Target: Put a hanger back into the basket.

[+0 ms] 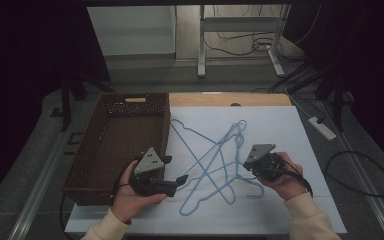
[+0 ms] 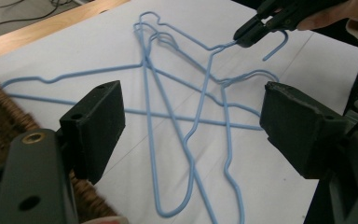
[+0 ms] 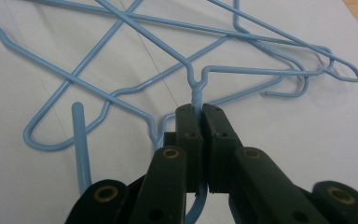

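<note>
The right tongs (image 3: 196, 108) are pinching one blue wire hanger's neck (image 3: 196, 95) in the tangled pile on the white worktop (image 1: 290, 150), left tongs (image 2: 191, 121) hovering spread, so lifting is probably dragging the whole snagged bunch along.

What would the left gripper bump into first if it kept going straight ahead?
Probably the tangled blue wire hangers lying on the white table; they cross right between the left gripper's open jaws. Depth is hard to judge.
</note>
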`<state>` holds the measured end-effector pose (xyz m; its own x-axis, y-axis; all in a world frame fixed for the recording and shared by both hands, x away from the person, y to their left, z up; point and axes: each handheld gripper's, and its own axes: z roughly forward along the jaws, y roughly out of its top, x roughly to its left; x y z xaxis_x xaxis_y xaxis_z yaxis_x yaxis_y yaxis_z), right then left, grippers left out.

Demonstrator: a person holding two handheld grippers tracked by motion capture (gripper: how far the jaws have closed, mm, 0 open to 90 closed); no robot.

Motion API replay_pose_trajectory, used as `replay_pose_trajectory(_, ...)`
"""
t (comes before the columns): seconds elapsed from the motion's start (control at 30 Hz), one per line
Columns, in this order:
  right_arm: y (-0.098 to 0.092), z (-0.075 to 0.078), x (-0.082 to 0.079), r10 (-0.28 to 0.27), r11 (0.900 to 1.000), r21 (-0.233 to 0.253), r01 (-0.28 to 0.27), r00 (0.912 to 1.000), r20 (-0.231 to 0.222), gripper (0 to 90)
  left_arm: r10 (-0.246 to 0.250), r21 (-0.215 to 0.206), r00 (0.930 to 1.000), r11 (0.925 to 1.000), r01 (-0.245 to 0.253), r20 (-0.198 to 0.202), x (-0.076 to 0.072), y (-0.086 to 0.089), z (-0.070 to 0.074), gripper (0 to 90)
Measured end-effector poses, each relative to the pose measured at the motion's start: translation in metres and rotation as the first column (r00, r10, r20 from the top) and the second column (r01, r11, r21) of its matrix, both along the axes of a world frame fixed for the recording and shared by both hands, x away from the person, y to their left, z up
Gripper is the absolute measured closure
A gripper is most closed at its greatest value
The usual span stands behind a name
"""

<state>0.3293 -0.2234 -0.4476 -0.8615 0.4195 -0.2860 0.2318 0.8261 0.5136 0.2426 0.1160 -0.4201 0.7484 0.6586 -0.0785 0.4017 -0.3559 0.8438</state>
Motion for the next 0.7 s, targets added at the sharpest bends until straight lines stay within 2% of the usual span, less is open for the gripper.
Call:
replay_pose_trajectory(0.23,0.001,0.0,0.0,0.006,1.0,-0.004,-0.006,1.0,0.001,86.1,-0.029,0.007,0.9996,0.9996,0.029,-0.003,0.002,-0.014,0.0,22.3)
replay_pose_trajectory(0.5,0.0,0.0,-0.001,0.017,1.0,-0.004,-0.017,0.9998,-0.003,86.2,-0.05,0.037,0.9985,0.998,0.051,-0.021,0.006,-0.035,-0.005,22.6)
replay_pose_trajectory(0.7,0.0,0.001,-0.001,0.022,1.0,-0.009,-0.022,0.9998,0.003,86.2,-0.061,0.062,0.9962,0.996,0.064,-0.063,0.013,-0.055,-0.012,22.8)
